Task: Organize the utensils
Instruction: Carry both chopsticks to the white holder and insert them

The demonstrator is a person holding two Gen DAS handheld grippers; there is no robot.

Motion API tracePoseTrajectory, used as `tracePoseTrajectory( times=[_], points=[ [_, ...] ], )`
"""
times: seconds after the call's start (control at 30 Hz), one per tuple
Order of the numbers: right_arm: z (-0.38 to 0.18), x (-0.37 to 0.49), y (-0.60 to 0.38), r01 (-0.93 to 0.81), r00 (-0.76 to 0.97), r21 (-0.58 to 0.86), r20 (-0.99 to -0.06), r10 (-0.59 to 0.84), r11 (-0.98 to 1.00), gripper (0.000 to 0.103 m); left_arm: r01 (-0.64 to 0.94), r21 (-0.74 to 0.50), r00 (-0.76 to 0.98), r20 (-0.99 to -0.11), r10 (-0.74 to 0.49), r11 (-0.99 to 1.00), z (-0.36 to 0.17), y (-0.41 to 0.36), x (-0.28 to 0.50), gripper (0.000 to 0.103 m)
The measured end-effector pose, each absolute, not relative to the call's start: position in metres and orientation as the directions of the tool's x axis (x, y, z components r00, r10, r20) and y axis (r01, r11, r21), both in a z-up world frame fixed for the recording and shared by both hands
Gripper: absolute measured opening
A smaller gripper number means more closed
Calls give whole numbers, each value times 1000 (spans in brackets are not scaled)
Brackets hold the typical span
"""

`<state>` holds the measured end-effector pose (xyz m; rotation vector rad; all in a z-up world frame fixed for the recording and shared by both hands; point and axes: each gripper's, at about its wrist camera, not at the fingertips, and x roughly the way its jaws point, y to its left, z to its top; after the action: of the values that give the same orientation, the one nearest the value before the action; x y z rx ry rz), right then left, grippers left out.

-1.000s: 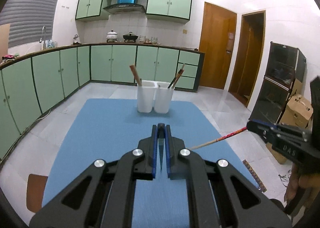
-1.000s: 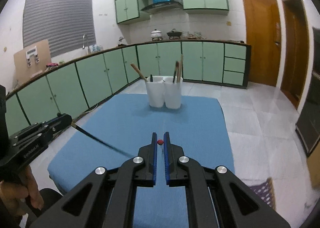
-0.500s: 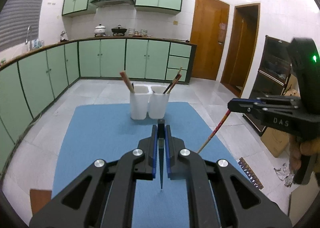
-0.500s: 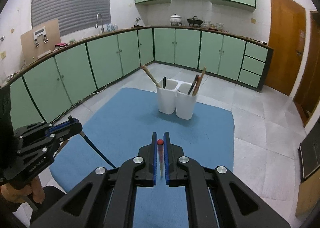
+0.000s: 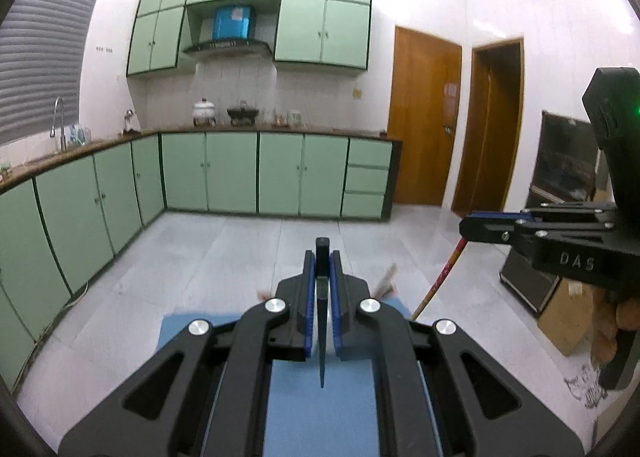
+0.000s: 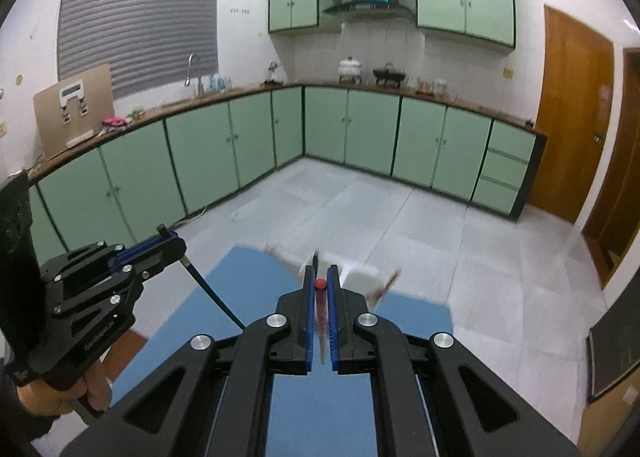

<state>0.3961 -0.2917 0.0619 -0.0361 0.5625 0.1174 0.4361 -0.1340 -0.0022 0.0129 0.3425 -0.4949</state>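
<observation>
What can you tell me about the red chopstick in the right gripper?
The red chopstick is a thin stick with a rounded red cap at its top and a paler, patterned shaft tapering to a point. It stands nearly upright, clamped between the blue pads of the right gripper, cap level with the fingertips, tip hanging free above the blue mat. In the left wrist view it slants down from the gripper. Nothing else touches it.

A black chopstick hangs point-down above the blue mat. A red-tipped chopstick hangs likewise, near the blurred white holder on that mat.
</observation>
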Motion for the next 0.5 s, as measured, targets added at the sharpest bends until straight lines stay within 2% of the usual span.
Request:
tracePoseTrajectory(
  times=[0.2,0.5],
  points=[
    [78,450,-295,-89,875,-25,-479,66,996,6,450,-87,850,-262,-456,889,18,-155,485,6],
    [31,521,-313,-54,856,-29,-516,32,998,6,422,-66,854,-306,-421,904,-22,-189,563,6]
  ],
)
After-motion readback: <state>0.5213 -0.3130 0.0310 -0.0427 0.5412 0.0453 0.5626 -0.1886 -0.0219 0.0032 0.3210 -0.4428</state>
